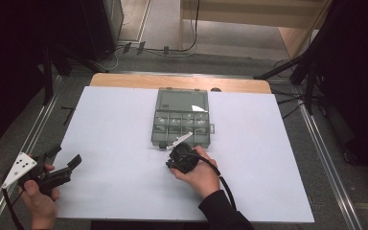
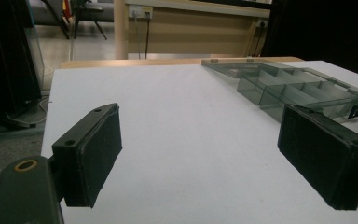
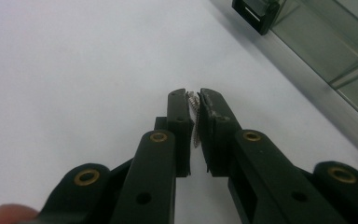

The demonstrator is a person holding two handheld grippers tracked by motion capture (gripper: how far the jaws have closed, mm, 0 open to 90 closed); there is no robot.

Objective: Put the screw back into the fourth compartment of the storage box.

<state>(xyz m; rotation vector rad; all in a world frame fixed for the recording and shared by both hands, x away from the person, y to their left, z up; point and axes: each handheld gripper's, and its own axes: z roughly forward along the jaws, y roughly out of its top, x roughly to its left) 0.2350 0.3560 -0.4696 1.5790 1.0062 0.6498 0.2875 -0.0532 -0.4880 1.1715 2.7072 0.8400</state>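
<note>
A small silver screw (image 3: 195,123) is pinched upright between the pads of my right gripper (image 3: 193,95), which is shut on it just above the white table sheet. In the high view the right gripper (image 1: 171,155) sits by the front edge of a clear grey compartment box (image 1: 179,100), whose lid lies open towards the back. The box's black latch (image 3: 256,11) is ahead and to the right of the jaws. My left gripper (image 1: 66,156) is held at the table's front left corner. Its jaws stand wide open around nothing (image 2: 200,128).
The compartment box (image 2: 303,88) lies right of the left gripper's line of sight, with several empty-looking cells. The white sheet (image 1: 115,143) covers a wooden table (image 1: 124,80). Dark stands and cables (image 1: 297,67) surround the table's far corners.
</note>
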